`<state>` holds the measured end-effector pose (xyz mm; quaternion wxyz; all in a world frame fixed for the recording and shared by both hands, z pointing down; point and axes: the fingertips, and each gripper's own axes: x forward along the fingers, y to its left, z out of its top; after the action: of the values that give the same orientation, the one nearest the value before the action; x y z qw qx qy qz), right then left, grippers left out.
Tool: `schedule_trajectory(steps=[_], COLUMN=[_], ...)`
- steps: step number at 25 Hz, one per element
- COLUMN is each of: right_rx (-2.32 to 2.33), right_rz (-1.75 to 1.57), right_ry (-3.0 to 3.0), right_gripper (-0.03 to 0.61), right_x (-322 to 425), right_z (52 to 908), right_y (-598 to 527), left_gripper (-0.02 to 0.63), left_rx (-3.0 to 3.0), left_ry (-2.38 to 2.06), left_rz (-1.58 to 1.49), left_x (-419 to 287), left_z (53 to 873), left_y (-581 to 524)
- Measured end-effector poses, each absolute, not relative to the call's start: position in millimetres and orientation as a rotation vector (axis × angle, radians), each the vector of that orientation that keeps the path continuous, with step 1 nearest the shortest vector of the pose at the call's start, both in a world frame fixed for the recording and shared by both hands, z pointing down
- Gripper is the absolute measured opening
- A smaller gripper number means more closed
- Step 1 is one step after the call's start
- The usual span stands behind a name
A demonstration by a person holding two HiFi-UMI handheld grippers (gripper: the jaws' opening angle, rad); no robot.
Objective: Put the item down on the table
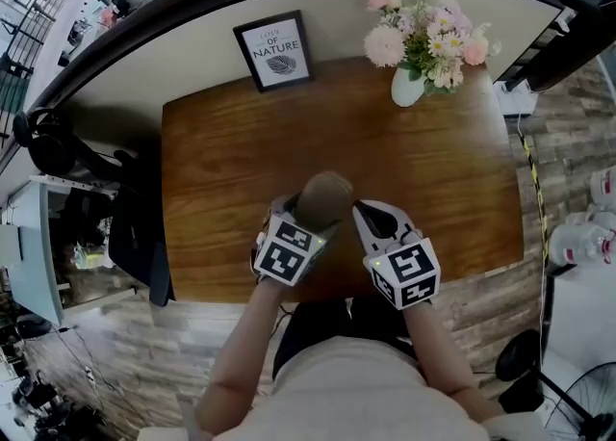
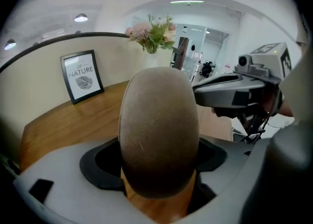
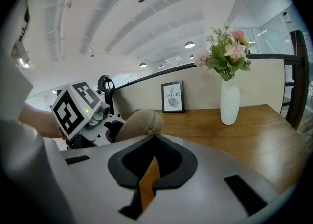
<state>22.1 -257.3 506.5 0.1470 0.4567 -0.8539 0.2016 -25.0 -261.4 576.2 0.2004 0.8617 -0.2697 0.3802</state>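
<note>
Set-down under way: tan oval item [image 1: 324,195] over the near edge of the wooden table [image 1: 433,189], not yet released.
The left gripper [image 1: 306,225] grasps the item, jaws wide around it, and the right gripper [image 1: 366,215] is clenched on nothing. I cannot tell whether the item touches the table. The next move probably calls for lowering it until it rests, then opening gently, since it may roll. At the table's far edge, a white vase [image 1: 407,88] holds pink and white flowers [image 1: 428,39].

The tan, matte, egg-shaped item [image 2: 159,130], perhaps fabric-covered, is clamped between the left gripper's [image 1: 313,218] jaws, just above the brown wooden table [image 1: 433,189].
</note>
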Motion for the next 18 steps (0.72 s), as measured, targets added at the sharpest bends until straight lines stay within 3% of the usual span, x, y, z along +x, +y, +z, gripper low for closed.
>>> schedule_trajectory(steps=[18], right_rx=[1.308], right_rz=[0.695], right_ry=[-2.379], right_gripper=[0.009], right_x=[23.1], right_z=[553.8], right_y=[-241.6], left_gripper=[0.411], left_rx=[2.277], left_ry=[-0.783], left_rz=[1.222], left_x=[-21.2], left_z=[635.7], left_y=[-267.3])
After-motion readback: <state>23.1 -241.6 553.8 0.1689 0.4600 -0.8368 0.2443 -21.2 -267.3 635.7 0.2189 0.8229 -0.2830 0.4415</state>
